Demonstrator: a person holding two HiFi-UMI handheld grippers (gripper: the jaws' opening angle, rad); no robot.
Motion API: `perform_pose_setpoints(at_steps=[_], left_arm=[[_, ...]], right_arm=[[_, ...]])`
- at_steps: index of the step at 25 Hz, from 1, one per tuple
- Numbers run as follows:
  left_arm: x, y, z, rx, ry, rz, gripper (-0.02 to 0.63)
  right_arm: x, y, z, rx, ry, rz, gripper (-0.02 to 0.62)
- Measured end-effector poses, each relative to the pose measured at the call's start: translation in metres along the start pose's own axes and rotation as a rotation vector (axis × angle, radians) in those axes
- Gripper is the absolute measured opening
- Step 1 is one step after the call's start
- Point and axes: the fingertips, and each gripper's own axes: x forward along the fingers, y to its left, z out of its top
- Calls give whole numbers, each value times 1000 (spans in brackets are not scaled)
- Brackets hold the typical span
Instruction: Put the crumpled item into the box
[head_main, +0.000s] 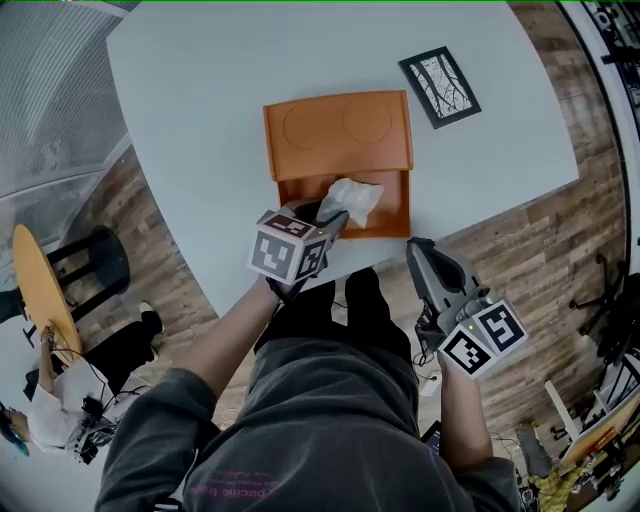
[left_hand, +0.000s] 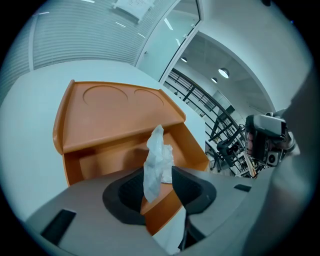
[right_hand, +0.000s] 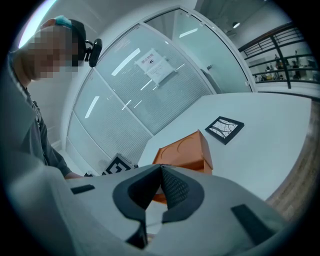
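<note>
The crumpled item (head_main: 350, 198), a white wad of thin paper or plastic, stood over the open front compartment of the orange box (head_main: 340, 135), between the jaws of the left gripper (head_main: 325, 215). In the left gripper view the jaws stood apart on either side of the wad (left_hand: 157, 162), and their pads did not press on it. Whether the wad's lower end rested on the box's floor could not be made out. The box's lid, with two shallow round dents, covered the rear part. The box sat near the front edge of the white table (head_main: 200, 100), and a black-framed picture (head_main: 440, 87) lay well apart from it. The right gripper (head_main: 415, 245) hung off the table's edge beside the box, its jaws together with nothing between them.
</note>
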Motion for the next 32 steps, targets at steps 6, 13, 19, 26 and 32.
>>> perform_pose_setpoints(at_steps=[6,13,19,26,32], left_arm=[[-2,3,1,1,-5,16,222],[-9,3,4,8,-19,30,241],[-15,6,4,7,-31,33,241],[-28,4,6,17,-57,24,241],[-44,-2,15,57,-92,8,235]], right_arm=[[1,1,-2,-1,4,-3,5],[4,6,-1,-10,4,7,5],[8,13,0,-17,4,16,5],[8,24,3,-33,-4,24,5],[12,37,9,-59,-10,27,5]])
